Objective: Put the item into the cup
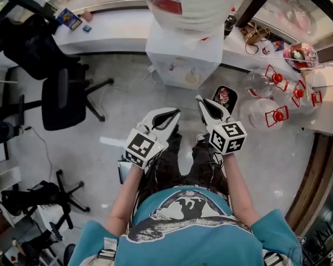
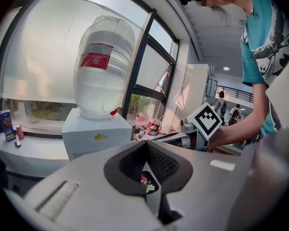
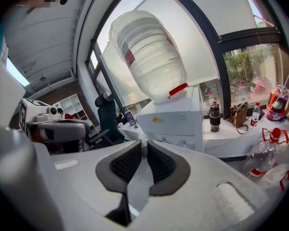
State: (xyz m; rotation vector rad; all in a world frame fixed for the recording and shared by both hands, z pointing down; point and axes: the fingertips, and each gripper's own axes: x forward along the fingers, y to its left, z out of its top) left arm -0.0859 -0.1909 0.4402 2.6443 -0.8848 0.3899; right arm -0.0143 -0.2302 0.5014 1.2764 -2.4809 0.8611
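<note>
In the head view both grippers are held out in front of the person, above the floor. My left gripper (image 1: 175, 113) (image 2: 147, 144) is shut, tips touching, with nothing between the pads. My right gripper (image 1: 200, 98) (image 3: 143, 143) has its tips nearly together on a small narrow pale item (image 3: 143, 139); what it is cannot be made out. Just beyond the right gripper a dark container (image 1: 225, 96) with red and white bits inside stands on the floor, and it also shows through the left jaws' gap. I cannot pick out a cup with certainty.
A white water dispenser (image 1: 183, 60) (image 3: 176, 121) with a large upturned bottle (image 2: 103, 64) stands straight ahead against a white ledge (image 1: 111, 35). Several clear jugs with red caps (image 1: 266, 112) lie at the right. A black office chair (image 1: 64, 96) is at the left.
</note>
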